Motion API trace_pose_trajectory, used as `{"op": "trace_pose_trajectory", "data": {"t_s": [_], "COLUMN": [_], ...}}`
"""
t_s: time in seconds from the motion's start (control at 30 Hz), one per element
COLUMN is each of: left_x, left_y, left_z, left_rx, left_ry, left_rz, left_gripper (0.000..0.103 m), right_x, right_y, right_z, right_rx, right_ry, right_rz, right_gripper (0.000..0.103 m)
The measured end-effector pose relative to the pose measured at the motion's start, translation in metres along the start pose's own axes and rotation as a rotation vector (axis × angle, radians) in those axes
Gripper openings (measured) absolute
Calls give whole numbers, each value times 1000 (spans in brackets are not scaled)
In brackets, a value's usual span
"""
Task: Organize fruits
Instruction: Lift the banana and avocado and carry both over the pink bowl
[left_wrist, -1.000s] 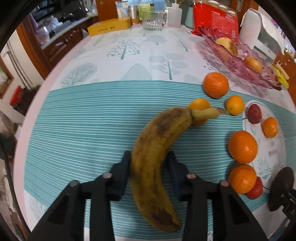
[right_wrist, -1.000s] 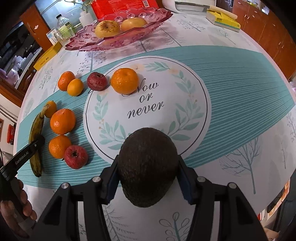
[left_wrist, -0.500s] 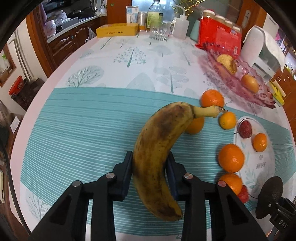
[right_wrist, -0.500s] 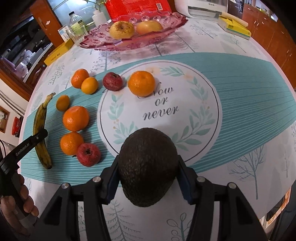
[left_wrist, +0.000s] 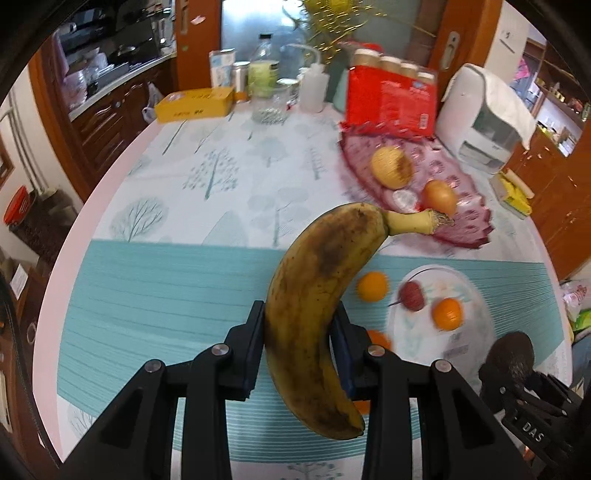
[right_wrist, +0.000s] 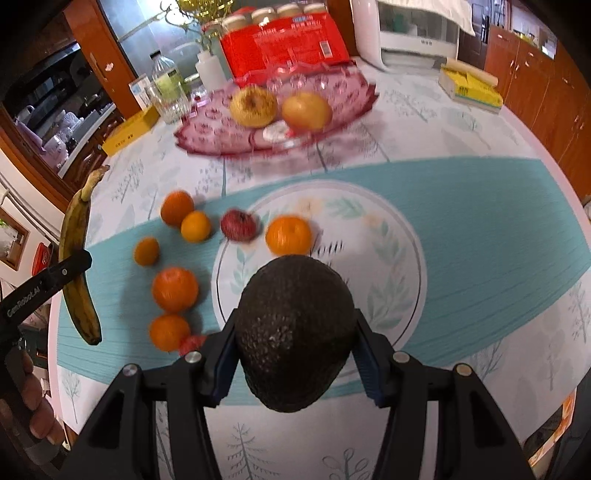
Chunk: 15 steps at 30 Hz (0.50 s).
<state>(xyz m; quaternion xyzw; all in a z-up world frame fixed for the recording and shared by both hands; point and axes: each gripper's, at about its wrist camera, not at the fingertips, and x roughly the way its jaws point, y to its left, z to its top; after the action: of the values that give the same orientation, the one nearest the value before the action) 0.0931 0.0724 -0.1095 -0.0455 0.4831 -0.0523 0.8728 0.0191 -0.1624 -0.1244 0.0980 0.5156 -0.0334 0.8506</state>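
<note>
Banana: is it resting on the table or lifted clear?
Lifted clear. The banana hangs above the tablecloth, clamped in the left hand-held gripper; neither end touches the cloth.

Both wrist cams look steeply down along their fingers, close above the table. Left faces the far clutter; right sits to its right. Shared: pink scalloped glass fruit dish (left_wrist: 461, 206) (right_wrist: 221, 140), white round printed placemat (left_wrist: 476, 306) (right_wrist: 399, 243).

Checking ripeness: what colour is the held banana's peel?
Yellow, heavily mottled brown, on the banana; clearest in the left wrist view.
</note>
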Motion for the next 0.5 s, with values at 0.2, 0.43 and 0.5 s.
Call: {"op": "trace_pose_trajectory", "data": {"t_s": [0.2, 0.43, 0.5], "left_x": [-23, -47, -51], "left_y": [-35, -81, -91], "left_z": [38, 96, 112], "left_rx": [34, 58, 61], "left_ry": [-41, -107, -129], "left_rz": [-61, -119, -121], "left_gripper": [32, 33, 33], "right_x": [-27, -61, -68], "right_y": [-4, -13, -16], "right_z": [50, 134, 155], "right_rx": [-39, -66, -75], "right_ry": [-83, -180, -206], "right_rz": [5, 35, 43], "right_gripper": [56, 56, 56]}}
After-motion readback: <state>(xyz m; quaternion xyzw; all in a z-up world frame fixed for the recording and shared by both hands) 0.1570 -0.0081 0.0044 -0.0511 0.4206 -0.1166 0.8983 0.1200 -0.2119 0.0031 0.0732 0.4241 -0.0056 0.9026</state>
